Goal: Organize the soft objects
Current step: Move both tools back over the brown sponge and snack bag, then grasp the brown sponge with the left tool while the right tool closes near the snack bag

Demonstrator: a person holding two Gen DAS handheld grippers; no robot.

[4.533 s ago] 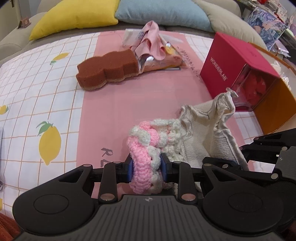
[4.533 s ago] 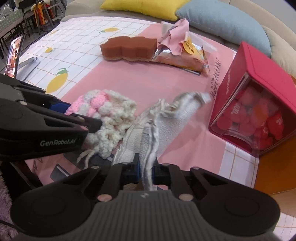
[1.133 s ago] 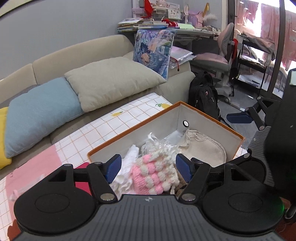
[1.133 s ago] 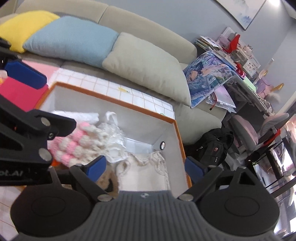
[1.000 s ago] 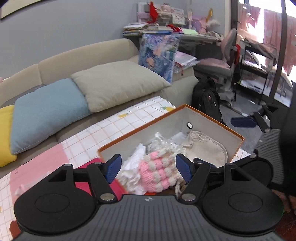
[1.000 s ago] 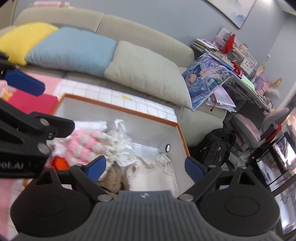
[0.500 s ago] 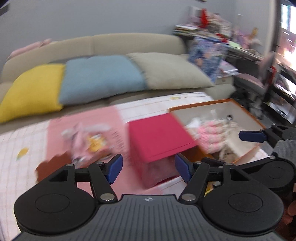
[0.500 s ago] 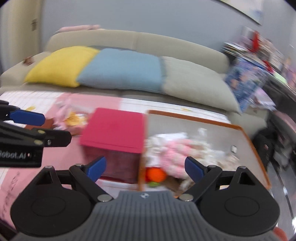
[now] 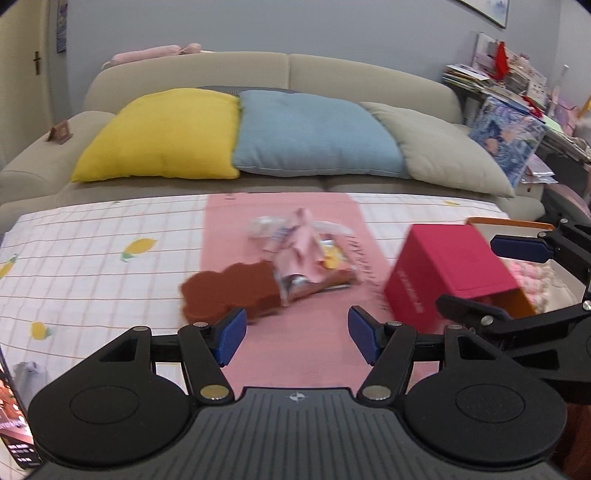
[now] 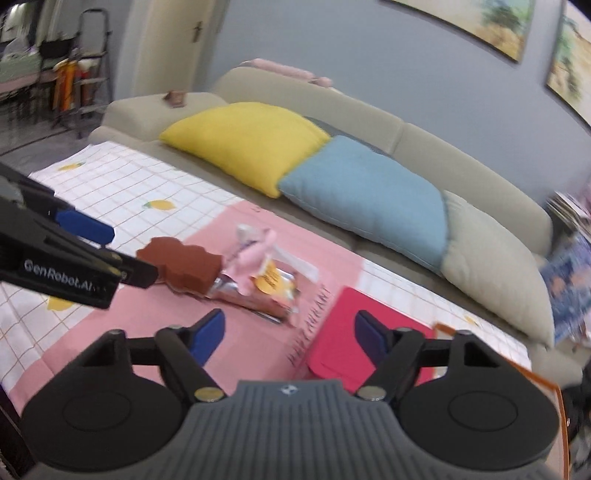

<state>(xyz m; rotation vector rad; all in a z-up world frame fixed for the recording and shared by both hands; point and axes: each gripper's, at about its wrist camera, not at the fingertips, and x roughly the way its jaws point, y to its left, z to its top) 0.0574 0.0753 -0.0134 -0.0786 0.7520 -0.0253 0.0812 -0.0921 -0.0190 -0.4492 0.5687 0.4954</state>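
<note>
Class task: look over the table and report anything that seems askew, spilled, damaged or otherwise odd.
The red box sits tilted, propped against the orange storage box. A pink cloth lies crumpled over a snack packet, which overlaps the brown sponge. The blur hides finer damage.

We're in a home, living rm by the look of it. A beige sofa [image 9: 288, 74] runs along the far edge of the table, w/ yellow [image 9: 162, 136], blue [image 9: 314, 136] and grey cushions [image 9: 439, 155] leaning on it. The table wears a lemon-print cloth [image 9: 92, 251] w/ a pink panel. Framed pics [image 10: 480, 22] hang on the grey-blue wall, a door [image 10: 173, 48] sits at the left. At the right we see shelves piled w/ books and papers [image 9: 495, 74] — lived-in clutter, not a lab or shop.
</note>
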